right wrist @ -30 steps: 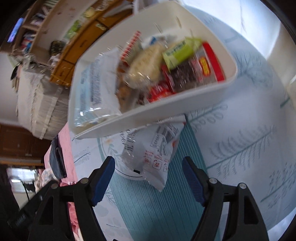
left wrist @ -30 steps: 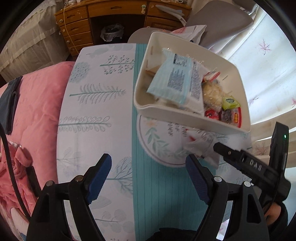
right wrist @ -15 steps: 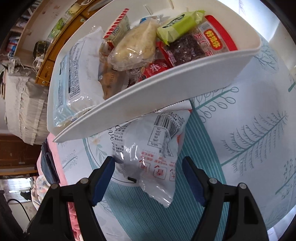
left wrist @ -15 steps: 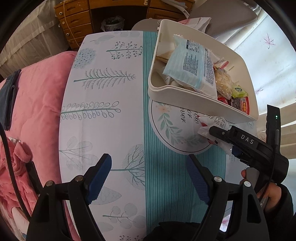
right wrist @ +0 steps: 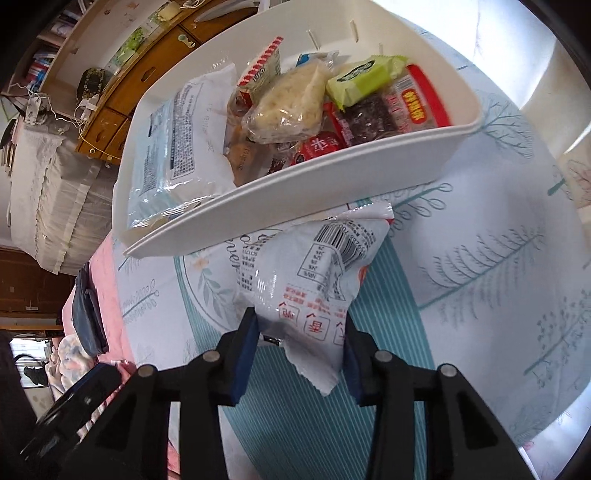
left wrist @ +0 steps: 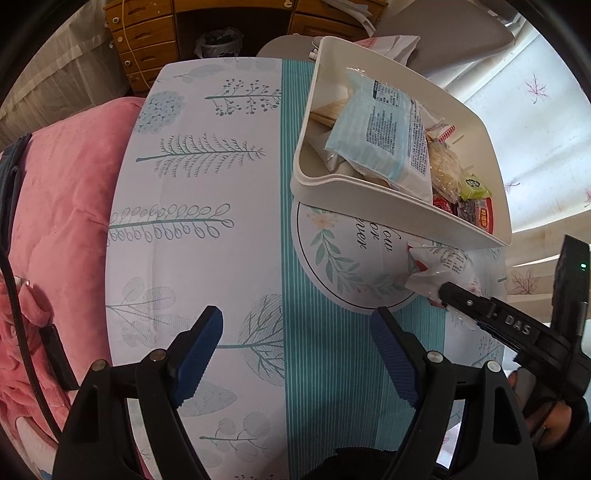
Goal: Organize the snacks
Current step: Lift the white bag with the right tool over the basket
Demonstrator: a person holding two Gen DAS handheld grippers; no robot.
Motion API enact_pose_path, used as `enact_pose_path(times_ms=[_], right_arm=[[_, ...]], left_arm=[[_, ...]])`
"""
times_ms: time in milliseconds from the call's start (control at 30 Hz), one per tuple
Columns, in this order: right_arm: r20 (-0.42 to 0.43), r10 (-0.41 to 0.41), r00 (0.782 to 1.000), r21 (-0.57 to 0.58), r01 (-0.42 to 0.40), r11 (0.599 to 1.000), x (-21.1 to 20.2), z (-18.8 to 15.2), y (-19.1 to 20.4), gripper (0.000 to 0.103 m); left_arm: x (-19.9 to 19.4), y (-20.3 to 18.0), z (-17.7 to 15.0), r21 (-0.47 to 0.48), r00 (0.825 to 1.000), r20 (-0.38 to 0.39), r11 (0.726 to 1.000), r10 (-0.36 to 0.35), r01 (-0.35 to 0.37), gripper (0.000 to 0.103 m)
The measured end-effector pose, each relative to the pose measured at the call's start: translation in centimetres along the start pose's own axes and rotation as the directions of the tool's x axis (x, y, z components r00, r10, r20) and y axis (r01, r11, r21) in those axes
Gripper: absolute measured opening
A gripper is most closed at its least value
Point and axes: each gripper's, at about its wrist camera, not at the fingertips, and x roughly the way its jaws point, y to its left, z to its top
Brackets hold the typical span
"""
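Observation:
A white snack bag (right wrist: pixel 314 273) with red print and a barcode lies on the patterned tablecloth (right wrist: pixel 480 258), just in front of the white bin (right wrist: pixel 295 199). My right gripper (right wrist: pixel 300 325) has its jaws closing on the bag's near end, and both blue pads press into it. The bin holds several snacks, among them a large pale-blue packet (right wrist: pixel 177 140) and a green one (right wrist: pixel 365 79). In the left wrist view my left gripper (left wrist: pixel 295 325) hangs open over the teal stripe with nothing between its fingers. The bin (left wrist: pixel 369 195) and the bag (left wrist: pixel 439 269) lie to its right.
A pink quilt (left wrist: pixel 62 206) borders the table on the left, with a dark cable across it. Wooden drawers (left wrist: pixel 147 40) and a grey chair (left wrist: pixel 443 33) stand beyond the far edge. A person's hand (left wrist: pixel 546 417) holds the right gripper.
The right jaws have narrowed from wide apart to pressing on the white bag's near end, after moving closer to it. The left gripper stays open, slightly lower over the cloth.

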Motion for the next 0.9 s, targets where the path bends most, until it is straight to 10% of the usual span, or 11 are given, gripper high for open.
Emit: enact_pose_path(times_ms=[333, 900], right_arm=[[0.001, -0.059, 0.998, 0.015, 0.059, 0.998, -5.4, -0.2, -1.8, 0.041], [0.312, -0.091, 0.946, -0.078, 0.121, 0.990, -10.4, 5.0, 1.0, 0.042]], left_arm=[[1.9, -0.9, -0.7, 0.041, 0.998, -0.055, 0.999, -0.033, 0.036, 0.081], [1.3, -0.7, -0.4, 0.066, 0.997, 0.003, 0.995, -0.076, 0.075, 0.081]])
